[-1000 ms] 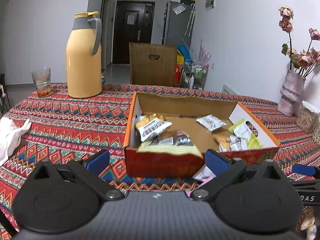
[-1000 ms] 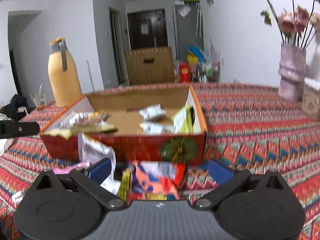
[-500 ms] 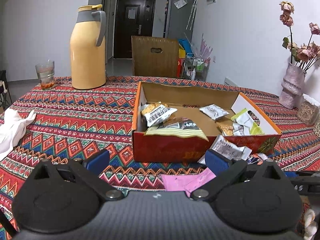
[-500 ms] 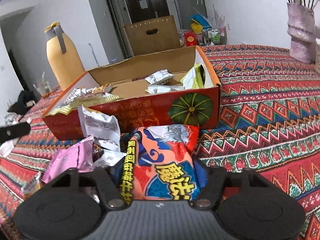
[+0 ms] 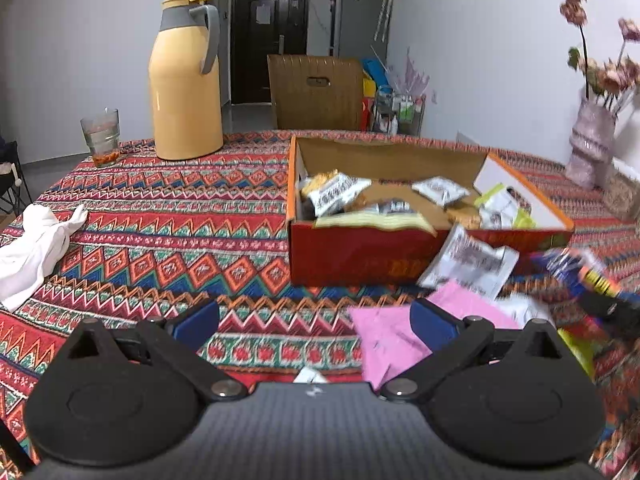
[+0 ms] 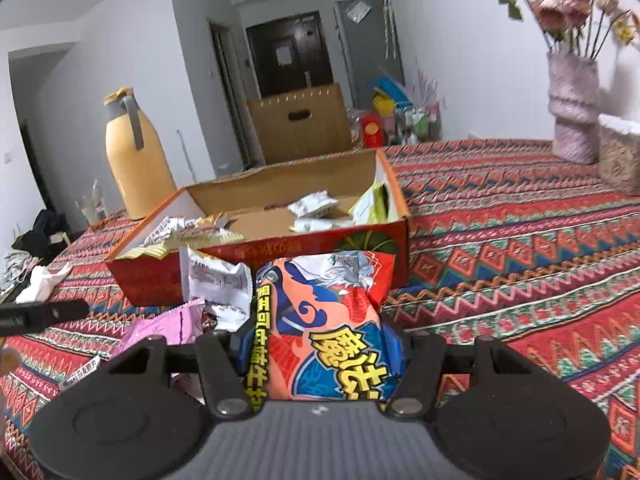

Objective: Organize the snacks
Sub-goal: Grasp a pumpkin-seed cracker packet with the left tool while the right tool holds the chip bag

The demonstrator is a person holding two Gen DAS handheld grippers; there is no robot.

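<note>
An open red cardboard box (image 5: 360,256) (image 6: 152,280) holds several small snack packets. In front of it lie a pink packet (image 5: 384,336) (image 6: 160,328) and a crumpled white packet (image 5: 468,260) (image 6: 216,280). My right gripper (image 6: 320,340) has its jaws closing on an orange-and-blue snack bag (image 6: 328,320). The pads press its sides and it hangs above the cloth just before the box. In the left wrist view that bag (image 5: 576,272) is a blur at the right. My left gripper (image 5: 316,320) stands open above the tablecloth, its right finger beside the pink packet, holding nothing.
A yellow thermos jug (image 5: 186,80) and a glass (image 5: 100,136) stand at the far left. A white cloth (image 5: 32,248) lies at the left edge. A vase of flowers (image 6: 572,112) and a woven basket (image 6: 620,156) sit at the far right. A wooden chair (image 5: 316,92) is behind the table.
My right jaws closed from wide open onto the orange bag and raised it off the cloth. My left gripper drew back from the box, bringing the pink and white packets into view.
</note>
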